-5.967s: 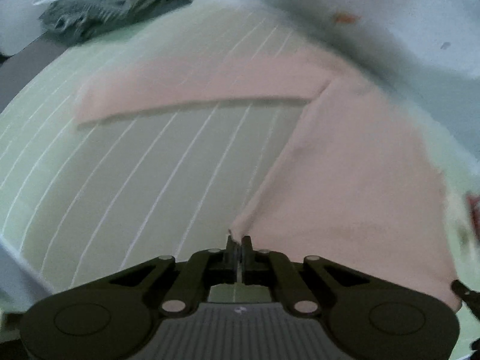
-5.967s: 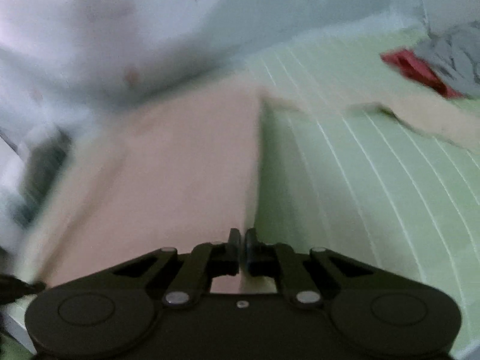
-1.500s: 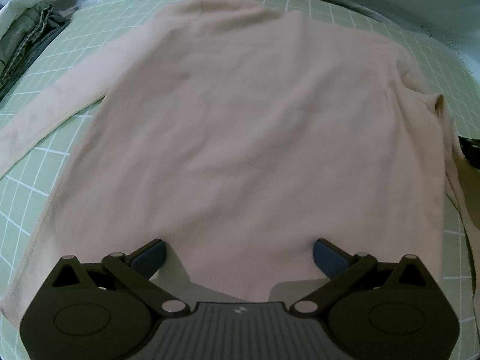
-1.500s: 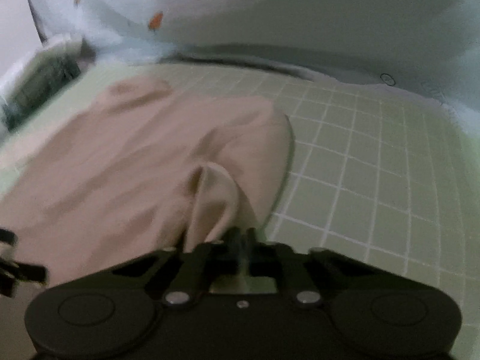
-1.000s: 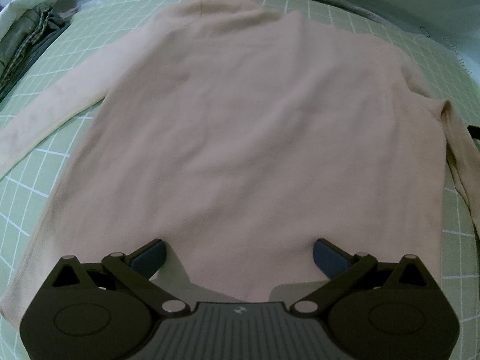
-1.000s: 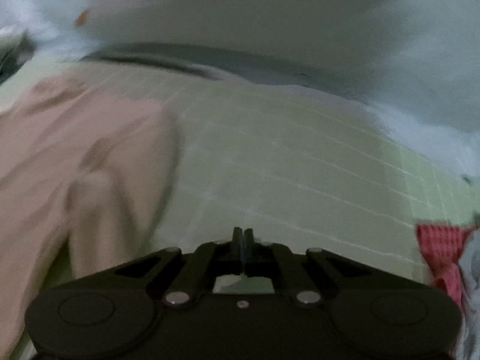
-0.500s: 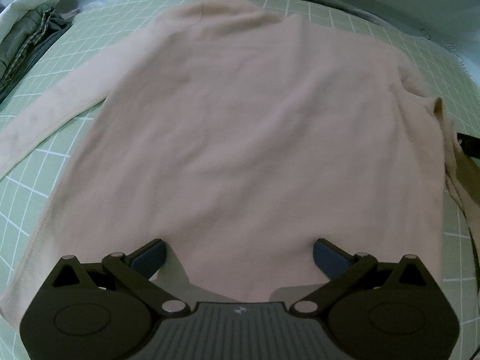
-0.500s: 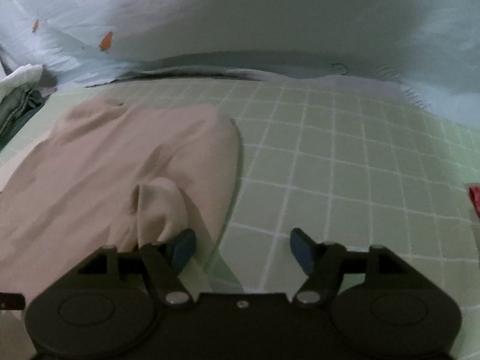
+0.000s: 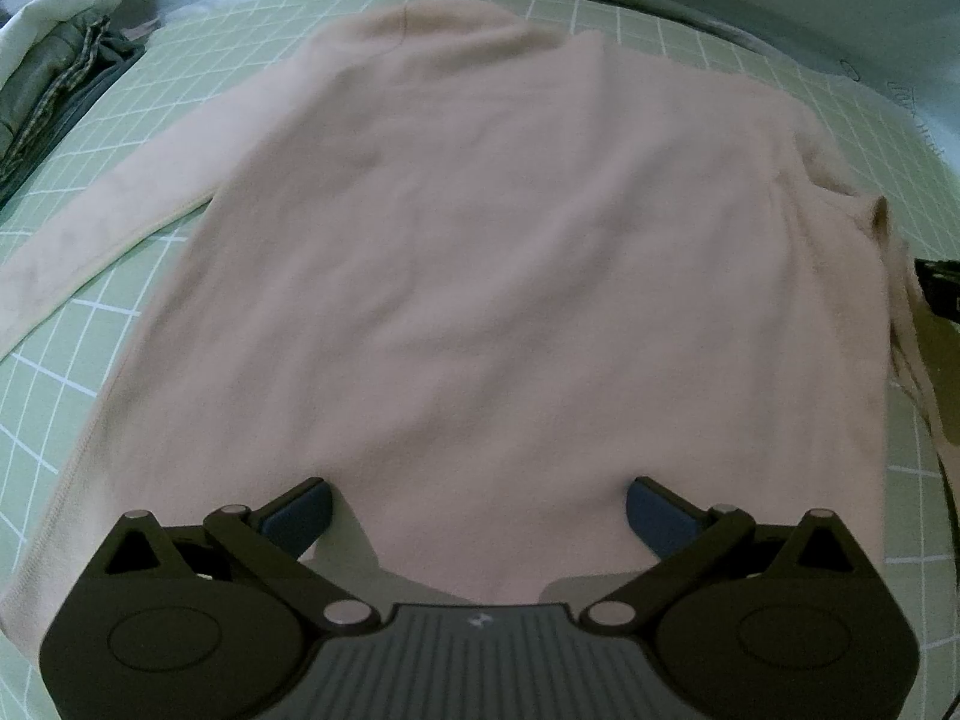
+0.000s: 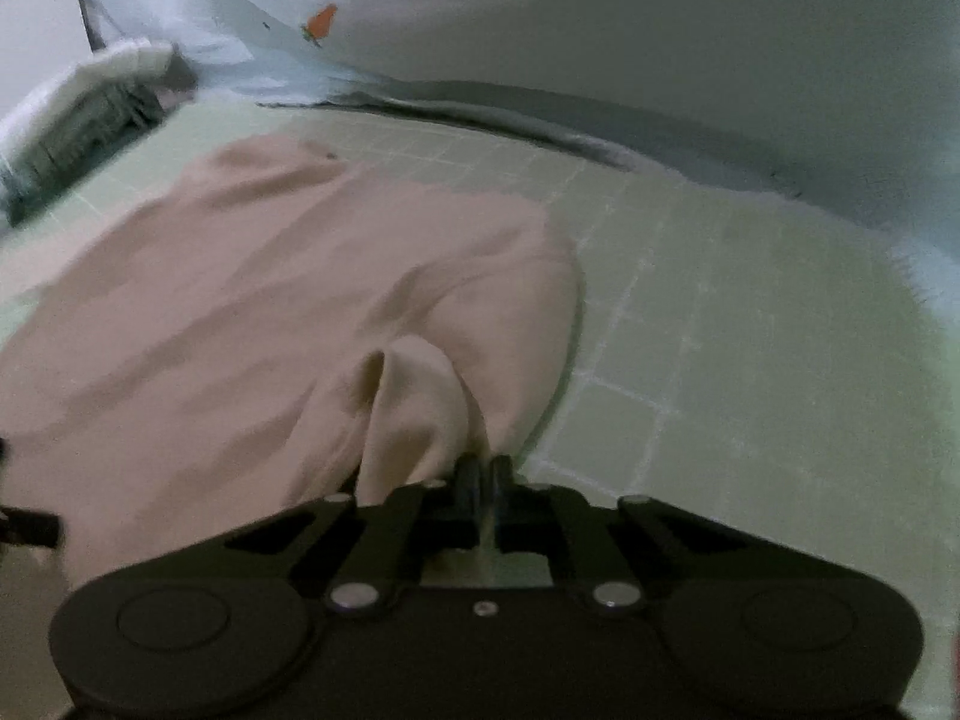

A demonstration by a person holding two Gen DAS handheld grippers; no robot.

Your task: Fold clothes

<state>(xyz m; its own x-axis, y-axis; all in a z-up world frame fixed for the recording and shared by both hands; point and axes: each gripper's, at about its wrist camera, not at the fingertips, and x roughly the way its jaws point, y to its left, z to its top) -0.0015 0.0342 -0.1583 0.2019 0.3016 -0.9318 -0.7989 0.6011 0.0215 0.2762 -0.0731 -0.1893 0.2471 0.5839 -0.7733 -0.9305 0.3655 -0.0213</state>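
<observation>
A pale pink long-sleeved sweater [image 9: 492,276] lies flat on the green gridded mat [image 9: 54,372], collar at the far end, left sleeve [image 9: 102,228] stretched out to the left. My left gripper [image 9: 480,510] is open and empty over the sweater's bottom hem. In the right wrist view my right gripper [image 10: 481,471] is shut on the bunched right sleeve [image 10: 414,408] of the sweater [image 10: 270,300] and lifts it off the mat. The right gripper's edge shows at the far right of the left wrist view [image 9: 939,288].
A stack of folded grey and white clothes [image 9: 54,78] lies at the far left of the mat; it also shows in the right wrist view [image 10: 84,114]. A light blue sheet [image 10: 600,30] rises behind the mat [image 10: 750,360].
My right gripper was open beside the sleeve half a second ago and has now shut on it and pulled it up. The left gripper has not moved.
</observation>
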